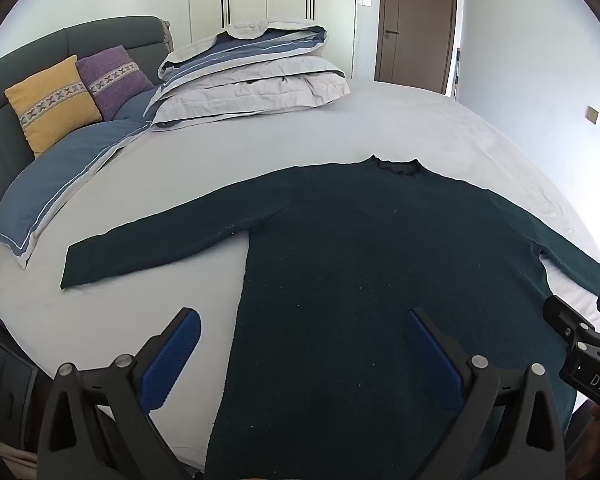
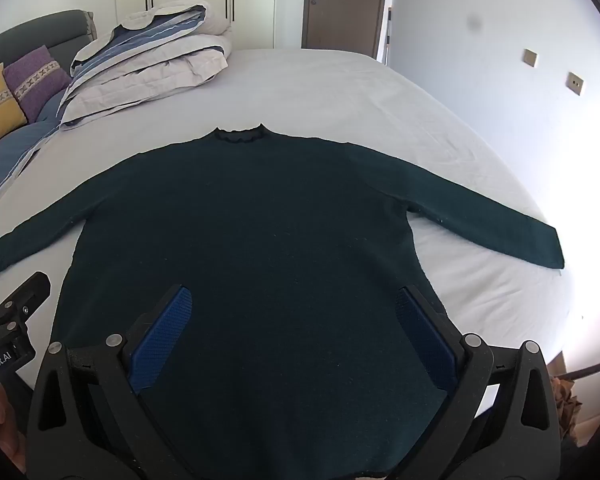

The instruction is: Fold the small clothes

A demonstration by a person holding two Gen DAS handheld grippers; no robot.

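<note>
Lying flat on smooth grey sheet (image 2: 340,92): dark-green knit sweater (image 2: 240,220), sleeves outstretched; left gripper (image 1: 302,334), right gripper (image 2: 294,310) jaws spread.

Legible markings: white letters "DAS", cut off by the frame edge, on the body of the right gripper (image 1: 592,312) in the left wrist view; white "enRobot.AI", its start cropped, on the left gripper (image 2: 4,284) in the right wrist view
</note>
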